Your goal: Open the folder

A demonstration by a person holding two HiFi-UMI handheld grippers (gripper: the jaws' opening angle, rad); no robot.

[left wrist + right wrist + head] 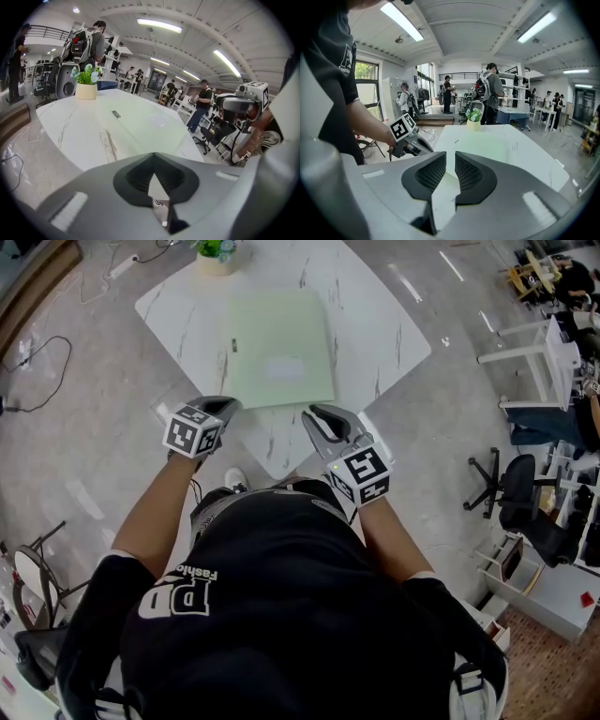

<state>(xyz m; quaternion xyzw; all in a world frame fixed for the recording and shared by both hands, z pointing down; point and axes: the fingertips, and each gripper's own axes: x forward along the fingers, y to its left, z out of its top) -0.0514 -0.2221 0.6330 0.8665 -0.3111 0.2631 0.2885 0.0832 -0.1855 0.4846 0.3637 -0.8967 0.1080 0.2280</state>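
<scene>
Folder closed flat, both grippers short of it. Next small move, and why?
Probably ease the right gripper forward onto the folder's near edge. Its jaws stand slightly apart and empty, just short of that edge. The folder lies closed on the table, and the left gripper is shut.

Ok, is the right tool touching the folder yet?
Cannot tell. Head view puts the right tool at the folder edge; no view shows contact or a gap.
</scene>
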